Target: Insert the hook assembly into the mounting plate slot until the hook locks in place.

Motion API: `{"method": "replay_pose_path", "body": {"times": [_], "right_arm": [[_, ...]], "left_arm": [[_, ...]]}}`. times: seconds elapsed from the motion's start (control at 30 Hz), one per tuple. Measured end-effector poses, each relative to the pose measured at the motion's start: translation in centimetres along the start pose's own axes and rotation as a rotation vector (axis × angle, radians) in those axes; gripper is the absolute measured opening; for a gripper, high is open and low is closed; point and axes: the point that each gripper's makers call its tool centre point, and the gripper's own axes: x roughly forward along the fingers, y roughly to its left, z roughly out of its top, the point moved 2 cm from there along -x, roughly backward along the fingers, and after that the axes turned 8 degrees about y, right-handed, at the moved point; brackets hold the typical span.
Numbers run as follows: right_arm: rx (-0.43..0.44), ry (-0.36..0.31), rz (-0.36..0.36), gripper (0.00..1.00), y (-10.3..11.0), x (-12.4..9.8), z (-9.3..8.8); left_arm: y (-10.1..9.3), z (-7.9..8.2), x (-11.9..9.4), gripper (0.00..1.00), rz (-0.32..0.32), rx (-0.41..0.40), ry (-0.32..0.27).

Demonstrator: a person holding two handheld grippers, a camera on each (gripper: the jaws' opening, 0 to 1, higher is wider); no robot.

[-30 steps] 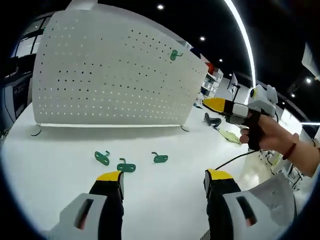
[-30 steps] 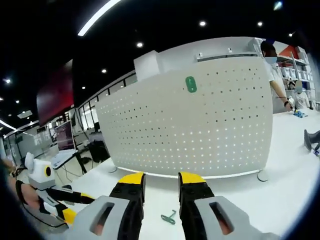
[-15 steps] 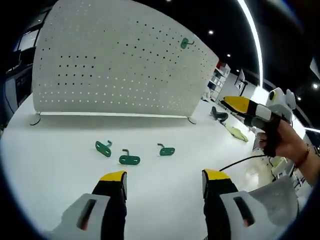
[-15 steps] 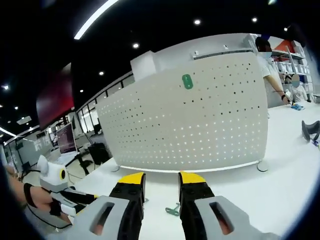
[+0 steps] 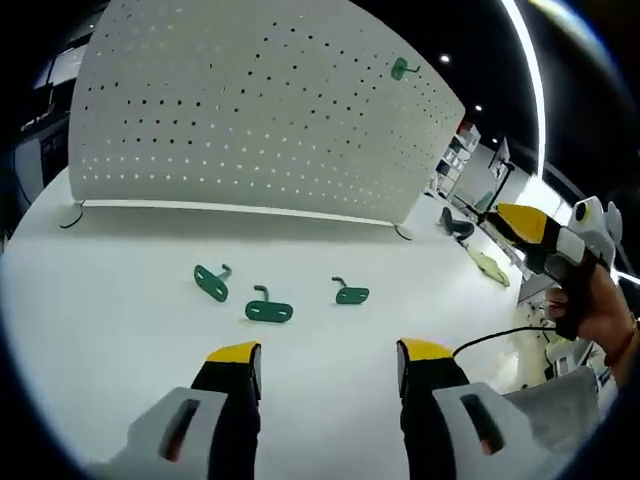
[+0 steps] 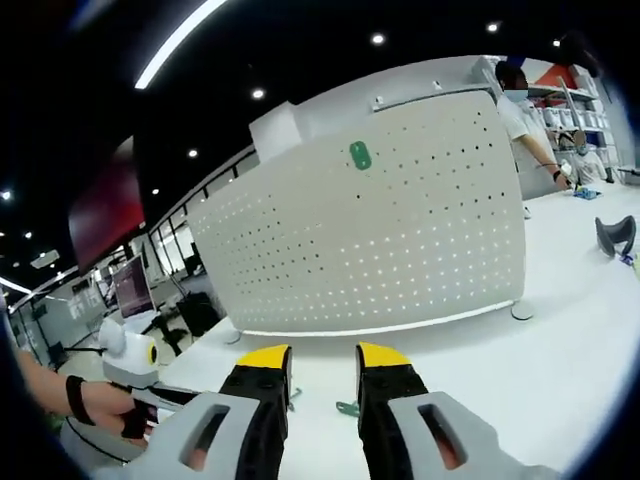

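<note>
- The left claw [image 5: 318, 352] is hovering empty over the white bench [image 5: 120, 330], its jaws standing wide apart, which looks like readiness to pick something up.
- Three green hooks are lying loose on the bench ahead of it, well short of the board: a left hook [image 5: 211, 282], a middle hook [image 5: 269, 310] and a right hook [image 5: 351, 294]. None is touching a claw, so the inserting is not yet begun.
- The white pegboard [image 5: 250, 110] is standing upright on small feet at the back of the bench, facing the person, so its holes are reachable from the front.
- One green hook is already hanging [image 5: 403, 69] near the board's top right corner, presumably as the pattern for the others.
- The right claw [image 6: 323, 352] is holding nothing, its jaws standing a little apart, pointing at the board and raised off the bench.
- In the right gripper view its jaws are covering most of a green piece on the bench [image 6: 346, 408], so I cannot tell which hook it is.
- A dark object [image 6: 612, 236] is sitting at the far right of the bench, cut off by the edge and too small to identify.
</note>
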Motion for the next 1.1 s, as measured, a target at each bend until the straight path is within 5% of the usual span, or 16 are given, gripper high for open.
{"method": "replay_pose_path", "body": {"times": [1.1], "right_arm": [[0.064,0.021,-0.032,0.25,-0.7,-1.6,-2.6]], "left_arm": [[2.4,1.2,3.6,0.48,0.058,-0.250,0.004]]}}
